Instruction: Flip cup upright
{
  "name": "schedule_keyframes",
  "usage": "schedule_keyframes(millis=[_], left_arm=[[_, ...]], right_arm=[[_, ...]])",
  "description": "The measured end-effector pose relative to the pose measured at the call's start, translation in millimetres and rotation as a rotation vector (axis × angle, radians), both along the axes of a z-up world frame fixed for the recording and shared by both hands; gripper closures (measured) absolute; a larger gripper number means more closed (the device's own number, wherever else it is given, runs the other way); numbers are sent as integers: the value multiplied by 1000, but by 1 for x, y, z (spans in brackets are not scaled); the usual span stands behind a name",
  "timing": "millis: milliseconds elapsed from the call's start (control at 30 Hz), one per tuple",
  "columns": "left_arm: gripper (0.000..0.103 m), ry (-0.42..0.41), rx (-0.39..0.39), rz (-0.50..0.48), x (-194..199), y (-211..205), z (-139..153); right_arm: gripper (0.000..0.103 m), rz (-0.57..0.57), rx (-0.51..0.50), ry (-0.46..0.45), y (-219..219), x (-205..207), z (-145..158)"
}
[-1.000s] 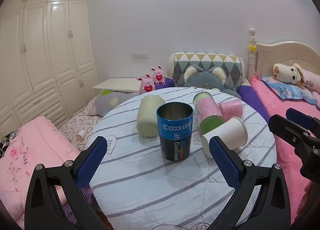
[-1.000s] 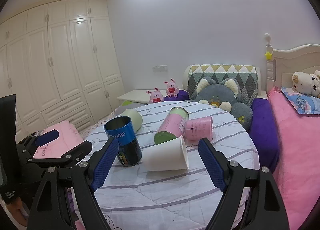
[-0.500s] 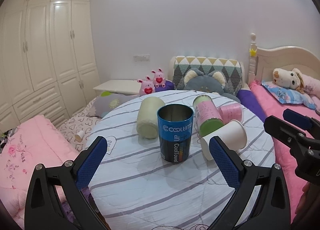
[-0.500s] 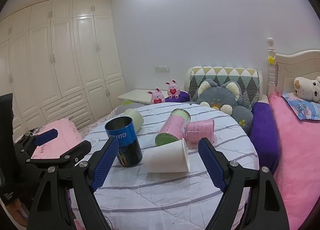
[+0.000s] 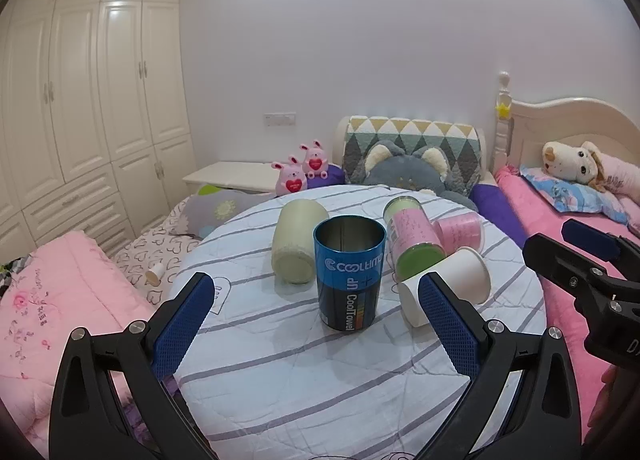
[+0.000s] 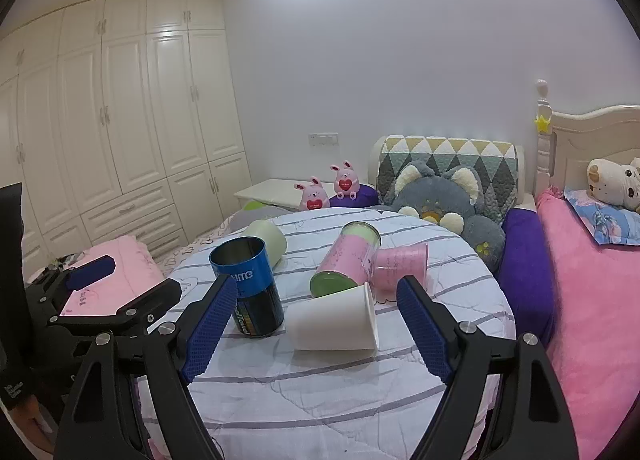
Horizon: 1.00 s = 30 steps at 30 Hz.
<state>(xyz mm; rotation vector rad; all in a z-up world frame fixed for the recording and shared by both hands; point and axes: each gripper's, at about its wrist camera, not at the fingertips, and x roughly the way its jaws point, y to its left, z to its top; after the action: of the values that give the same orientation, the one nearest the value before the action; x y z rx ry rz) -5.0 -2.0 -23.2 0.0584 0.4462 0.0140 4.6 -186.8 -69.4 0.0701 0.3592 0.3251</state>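
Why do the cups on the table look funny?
Four have tipped over. The white paper cup, the pink can, the small pink cup and the pale green cup lie on their sides. Only the blue tin stands upright.

The blue metal cup (image 5: 349,273) stands upright, mouth open, just beside the white paper cup (image 6: 333,321) lying sideways.

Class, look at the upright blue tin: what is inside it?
The blue tin shows bare shiny metal walls inside; its bottom is hidden by the near wall.
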Motion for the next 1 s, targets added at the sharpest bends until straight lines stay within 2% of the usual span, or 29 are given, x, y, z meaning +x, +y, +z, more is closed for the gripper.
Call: schedule_keyframes(millis=[1000], left_arm=[[0, 52, -31, -41, 4, -5, -6]], right_arm=[[20, -22, -53, 35, 4, 1, 2]])
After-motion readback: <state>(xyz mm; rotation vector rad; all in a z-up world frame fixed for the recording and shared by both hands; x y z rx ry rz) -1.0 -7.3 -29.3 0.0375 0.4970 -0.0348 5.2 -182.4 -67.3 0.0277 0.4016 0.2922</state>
